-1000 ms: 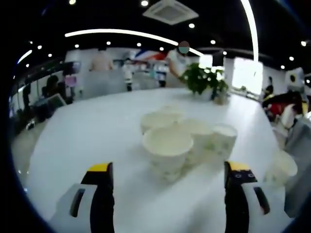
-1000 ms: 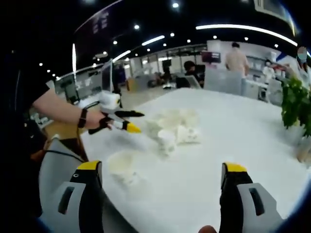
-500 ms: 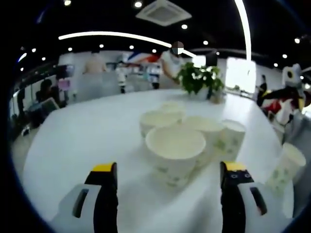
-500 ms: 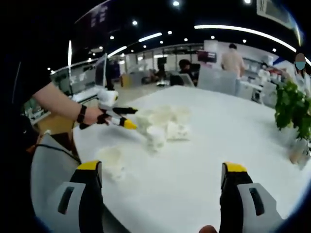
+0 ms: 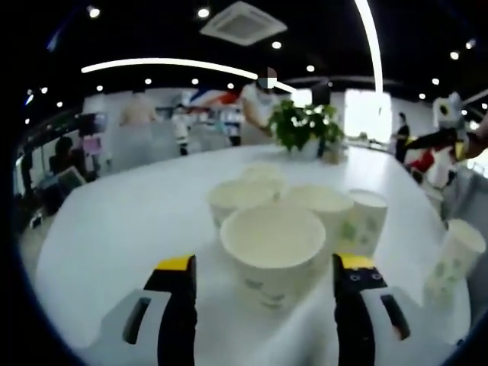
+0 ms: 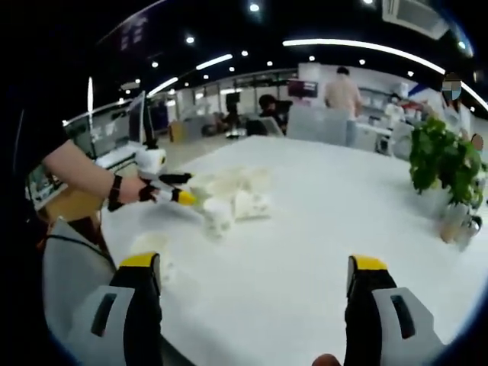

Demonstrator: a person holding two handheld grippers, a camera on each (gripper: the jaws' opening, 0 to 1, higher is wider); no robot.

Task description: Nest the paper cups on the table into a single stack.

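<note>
White round table [image 5: 114, 221] carries everything; potted plant [image 5: 303, 126] at its far edge, out of the way. Cluster of paper cups [image 5: 305, 210] sits mid-table, rims up, touching or nearly so, prob. grouped for easy reach. Nearest cup [image 5: 272, 242] lies between the left gripper [image 5: 263, 267] jaws, which are spread wide, not touching it yet; looks lined up for a grab. Lone cup [image 5: 454, 258] near table's right edge. Right gripper [image 6: 255, 263] jaws apart, empty, well back from cups, waiting.

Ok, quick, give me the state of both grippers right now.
Left gripper: open, fingers either side of the nearest white paper cup, not gripping it.
Right gripper: open, holding nothing.
</note>
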